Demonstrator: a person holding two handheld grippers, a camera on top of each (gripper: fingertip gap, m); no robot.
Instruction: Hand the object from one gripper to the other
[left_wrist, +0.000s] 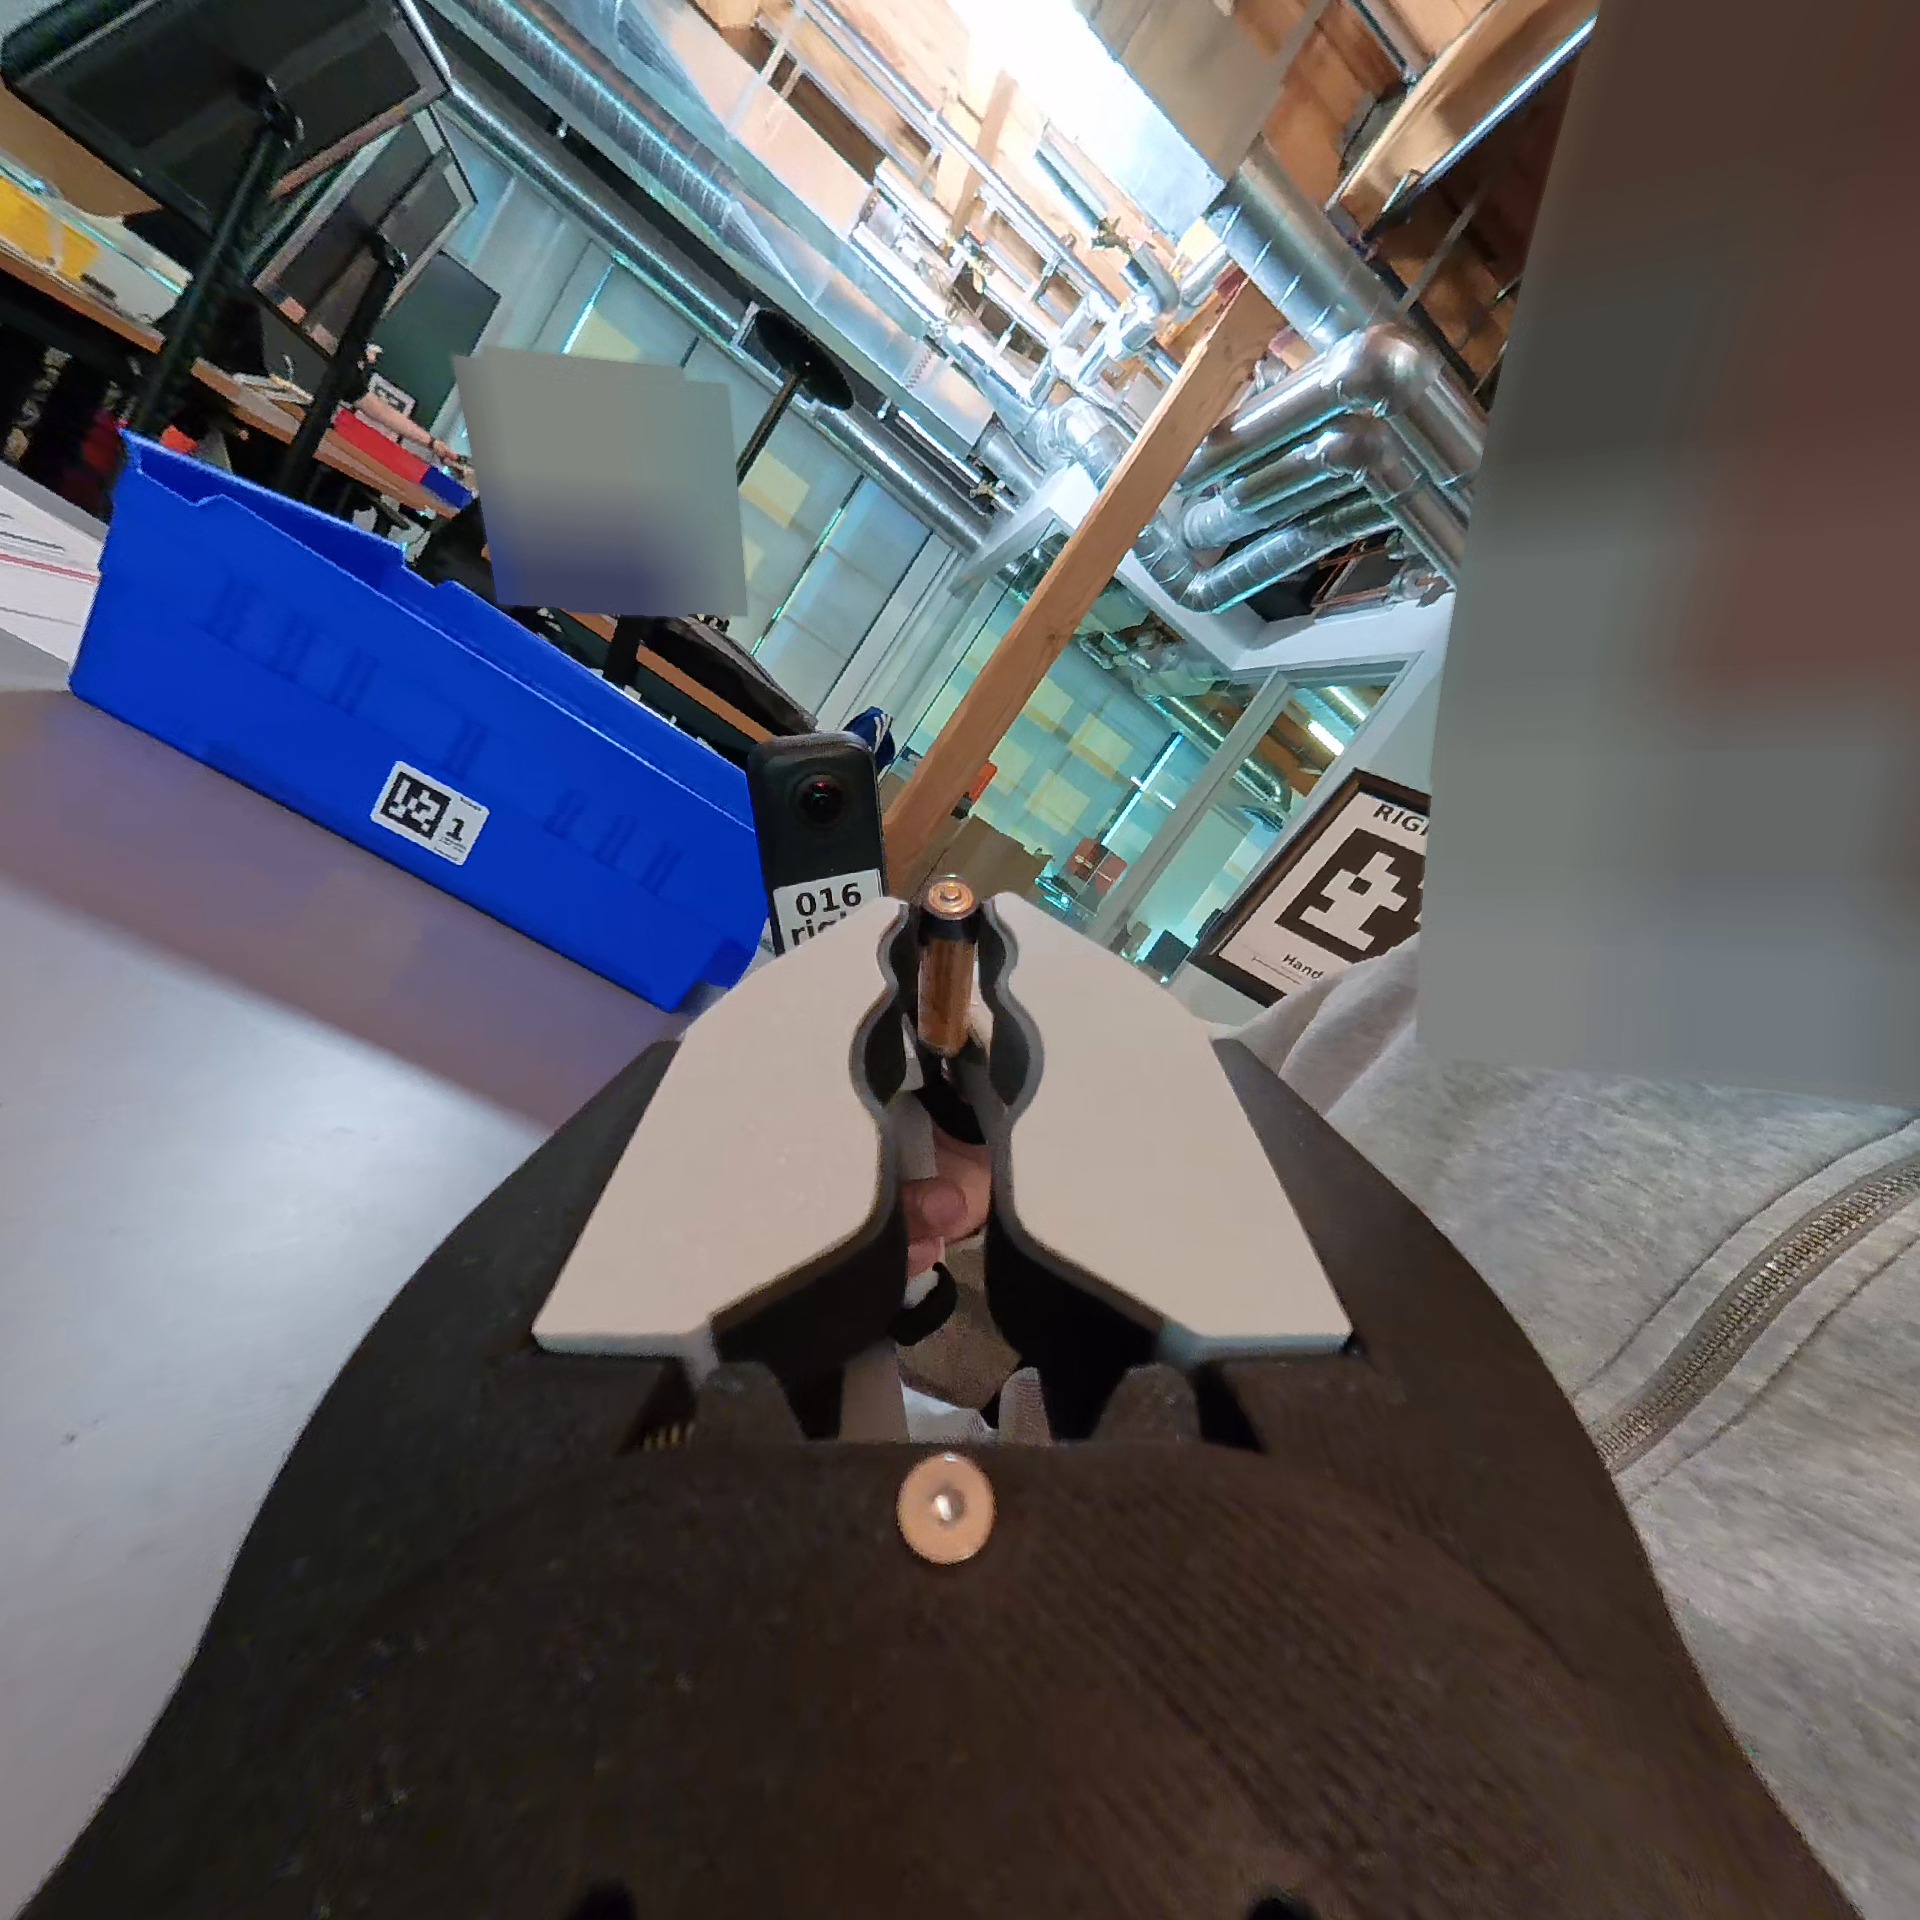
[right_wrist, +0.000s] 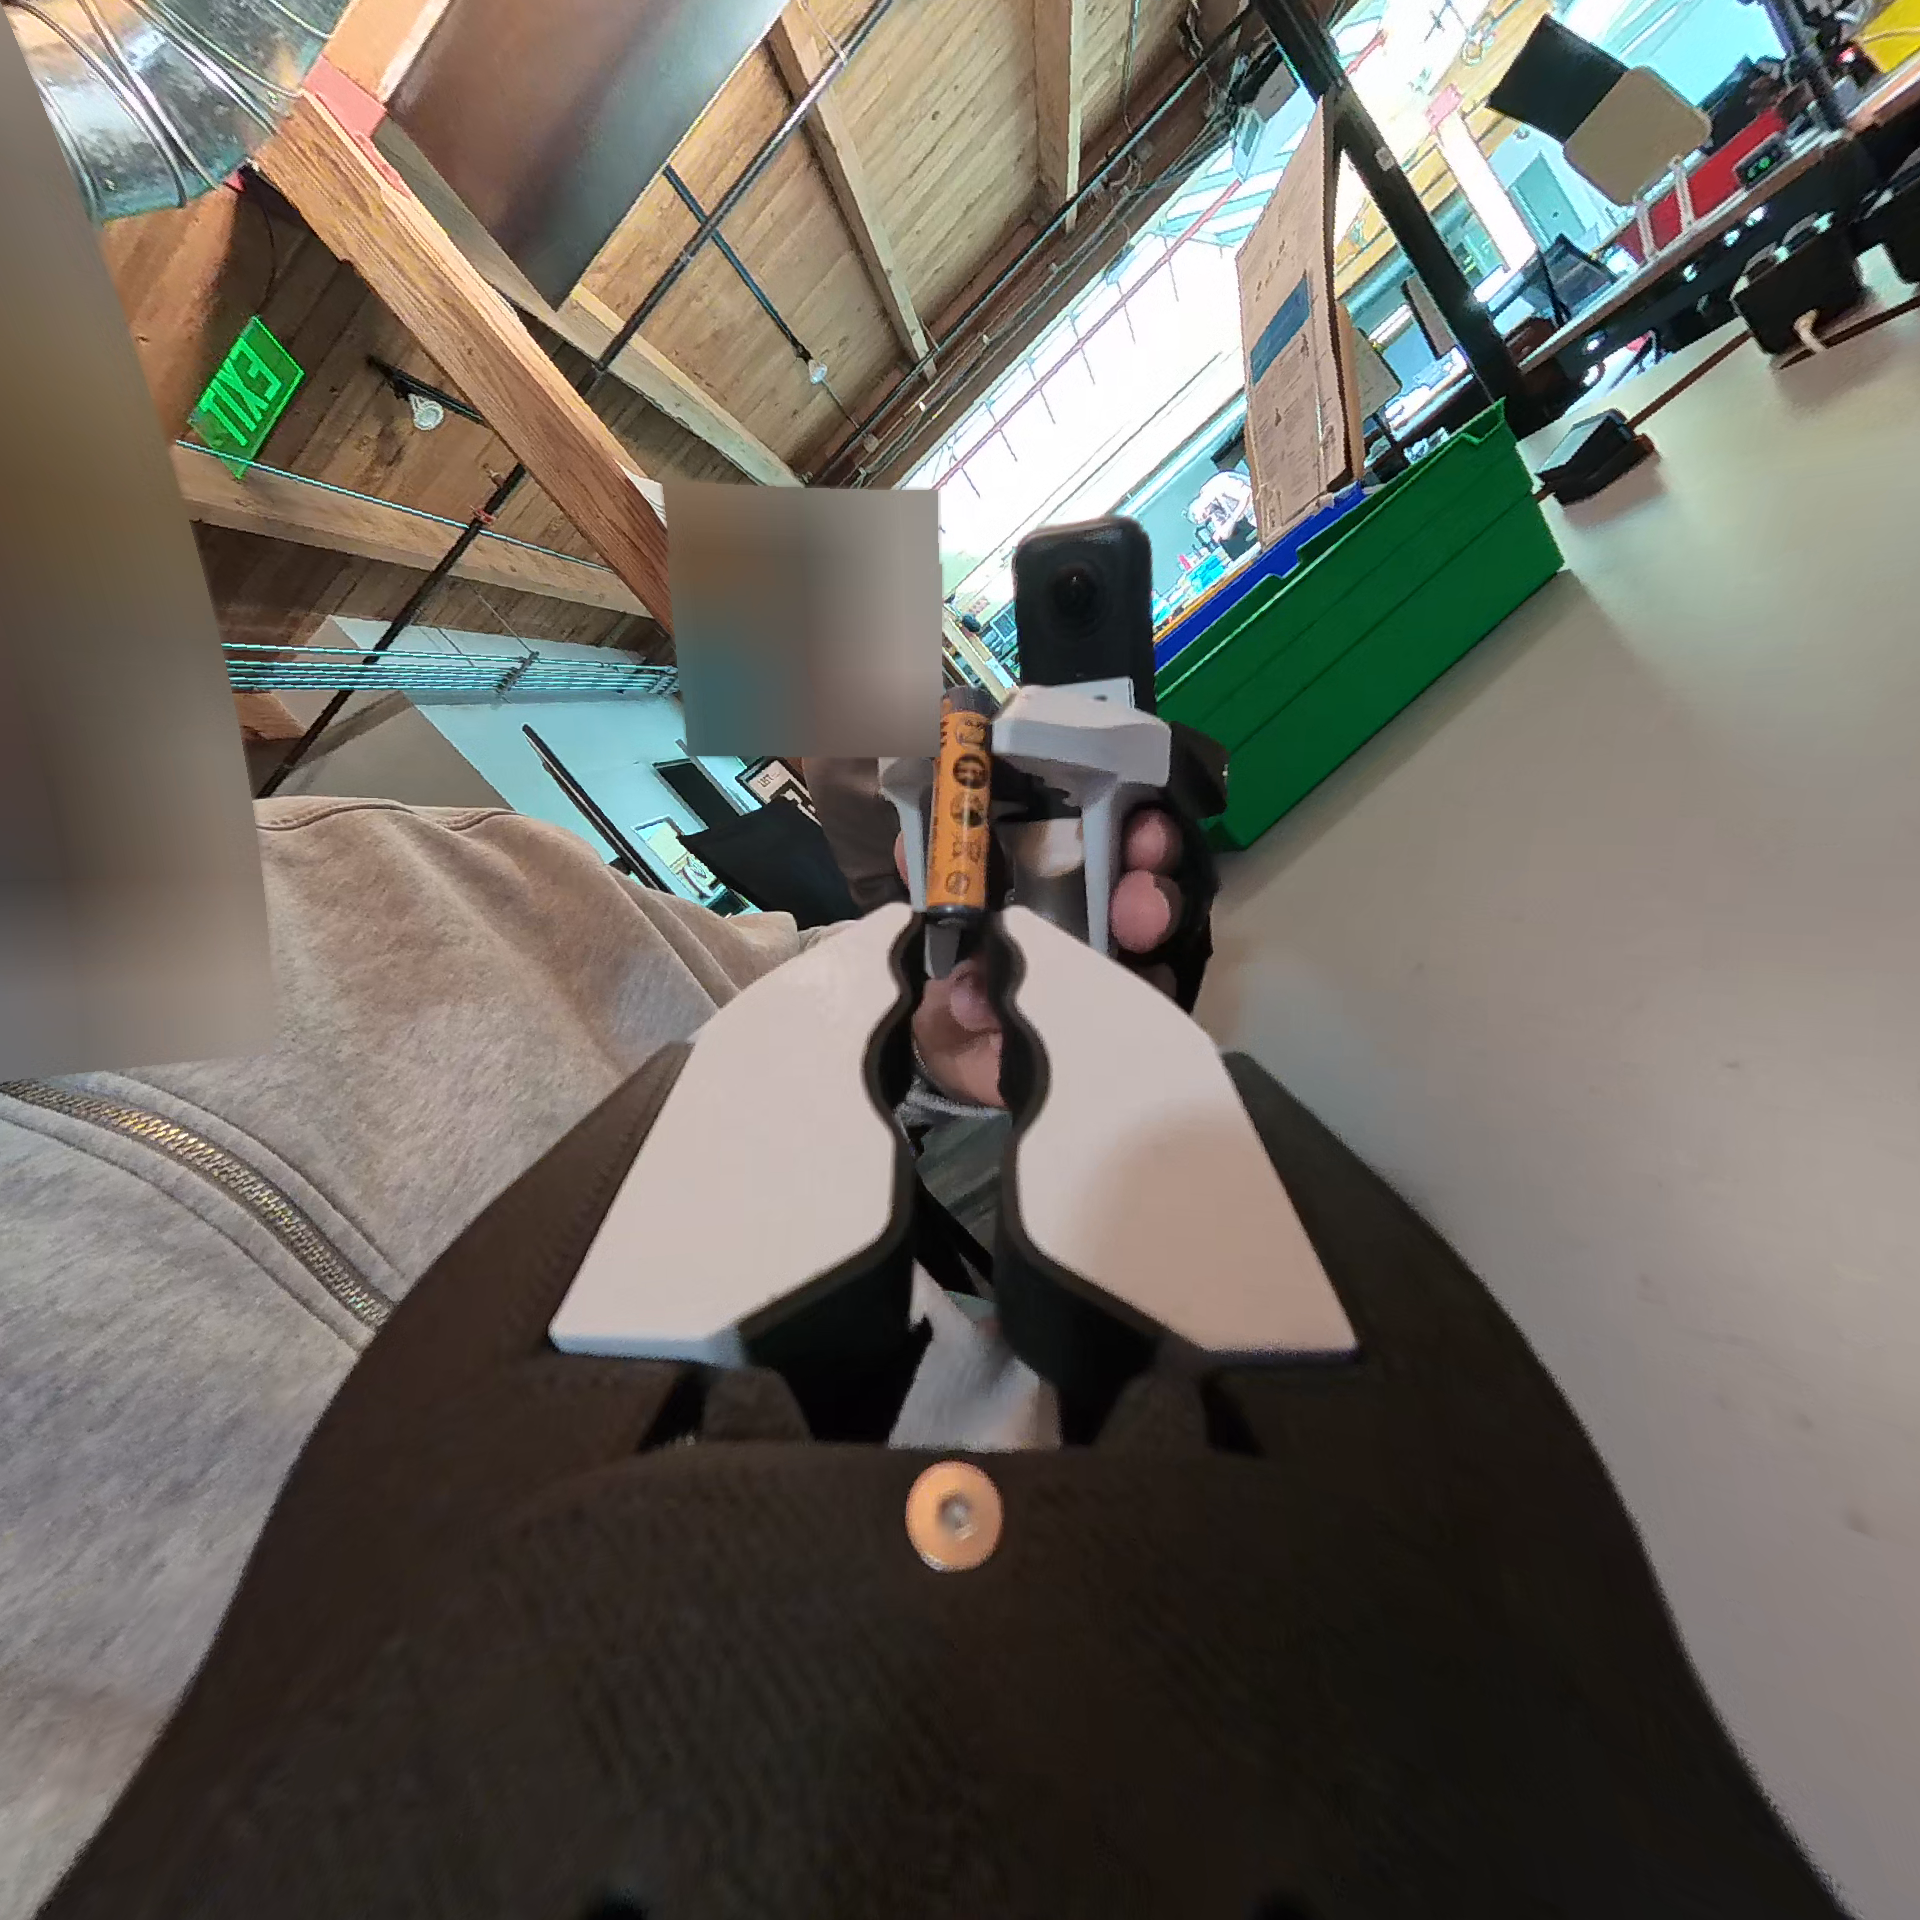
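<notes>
An orange-and-black battery sits between the fingertips of my left gripper, which is shut on it. In the right wrist view the same battery stands upright in the left gripper, held out by a hand opposite me. My right gripper faces it, its jaws a narrow gap apart. The battery's lower end is just at the right gripper's tips, and I see no grip on it. In the left wrist view only the right gripper's camera shows; its fingers are hidden behind mine.
A blue bin stands on the grey table to the left. In the right wrist view a green bin stands on the table, with a blue bin behind it. The person's grey zip hoodie is close beside both grippers.
</notes>
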